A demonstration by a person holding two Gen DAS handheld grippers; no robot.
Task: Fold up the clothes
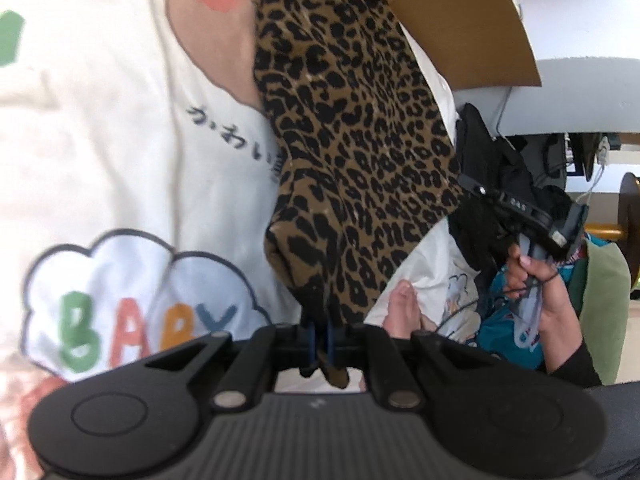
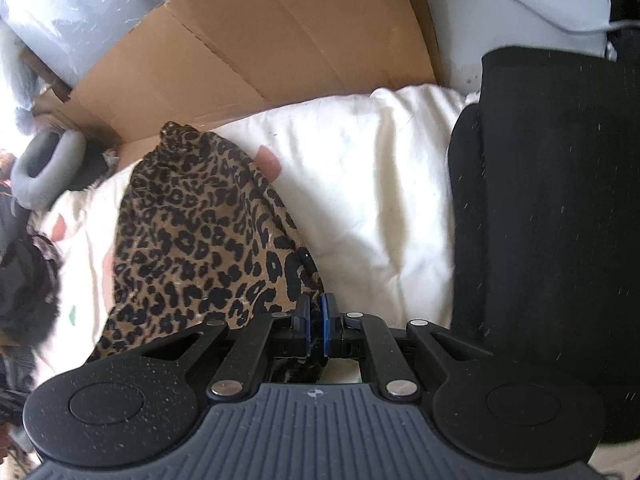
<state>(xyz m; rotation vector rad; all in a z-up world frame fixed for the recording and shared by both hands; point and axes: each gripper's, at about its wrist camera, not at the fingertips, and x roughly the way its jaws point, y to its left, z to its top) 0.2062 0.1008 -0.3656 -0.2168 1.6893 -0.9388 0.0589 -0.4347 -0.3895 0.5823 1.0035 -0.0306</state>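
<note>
A leopard-print garment (image 1: 352, 140) stretches up and away from my left gripper (image 1: 322, 340), whose blue pads are shut on one of its edges. In the right wrist view the same leopard-print garment (image 2: 200, 232) drapes to the left over a white blanket (image 2: 360, 184). My right gripper (image 2: 316, 320) is shut on a dark-trimmed edge of the garment. The right gripper's body and the hand holding it (image 1: 536, 280) appear at the right of the left wrist view.
The white blanket (image 1: 100, 140) carries cloud prints and the word BABY. A brown cardboard box (image 2: 260, 40) stands behind it. Folded black clothing (image 2: 552, 220) lies at the right. A grey ring-shaped thing (image 2: 44, 176) sits at the left. A person's bare foot (image 1: 404, 312) rests on the blanket.
</note>
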